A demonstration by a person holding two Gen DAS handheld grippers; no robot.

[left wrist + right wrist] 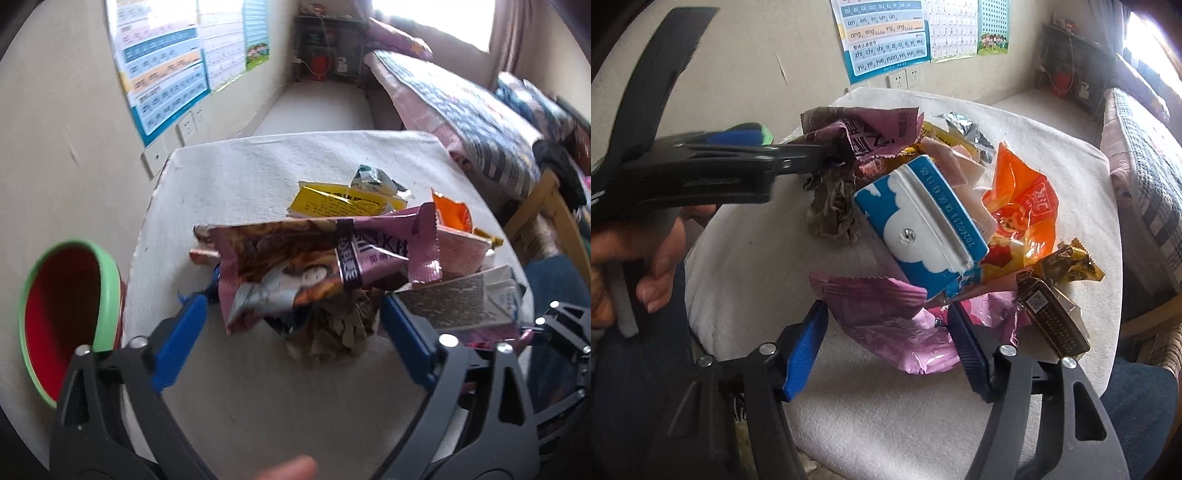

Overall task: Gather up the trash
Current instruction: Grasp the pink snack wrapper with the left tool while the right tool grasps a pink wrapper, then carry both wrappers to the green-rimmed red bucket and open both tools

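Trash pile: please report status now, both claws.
Left claw open astride crumpled brown paper. Right claw open around pink wrapper. Milk carton lies across it.

- A white cloth-covered table fills the middle of both views.
- Reading charts hang on the beige wall.
- White wall sockets sit just below the charts.
- A bed with a checked quilt stands to the right.
- A dark shelf at the far wall holds something red, perhaps a small bucket.

Wall poster: "zhi chi shi", "an en in". Carton: blurred date code.
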